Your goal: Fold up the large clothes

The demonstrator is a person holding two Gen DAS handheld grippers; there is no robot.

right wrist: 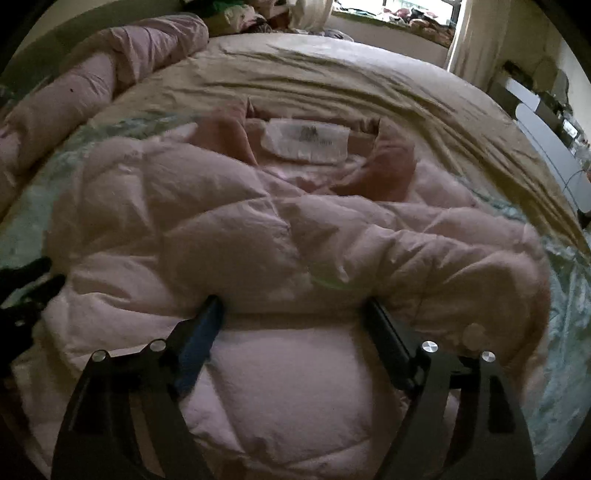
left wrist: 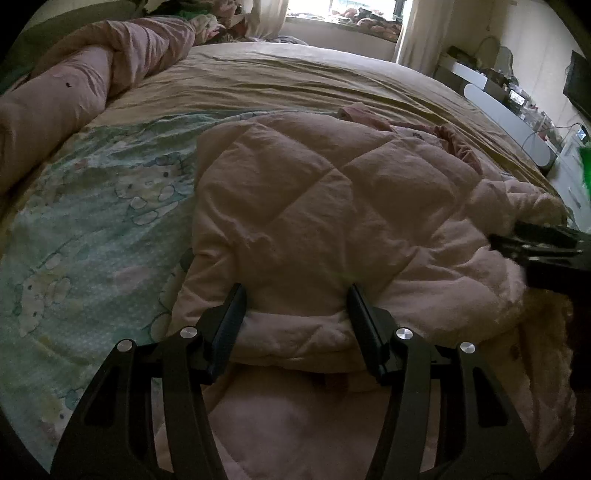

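A pale pink quilted padded jacket [left wrist: 332, 206] lies on the bed. In the right wrist view the jacket [right wrist: 280, 236] shows its collar and a white label [right wrist: 306, 141] at the far side. My left gripper [left wrist: 297, 295] is open, its jaws wide apart around a thick folded edge of the jacket. My right gripper [right wrist: 293, 308] is open too, with a padded fold bulging between its fingers. The right gripper also shows in the left wrist view [left wrist: 532, 243] at the jacket's right side. The left gripper shows in the right wrist view [right wrist: 29, 291] at the left edge.
The bed has a beige sheet [left wrist: 295, 74] and a pale green cartoon-print cover [left wrist: 96, 206]. A rolled pink duvet [left wrist: 85, 81] lies along the left. White furniture with clutter [left wrist: 517, 110] stands to the right of the bed. A window [left wrist: 351, 14] is at the far end.
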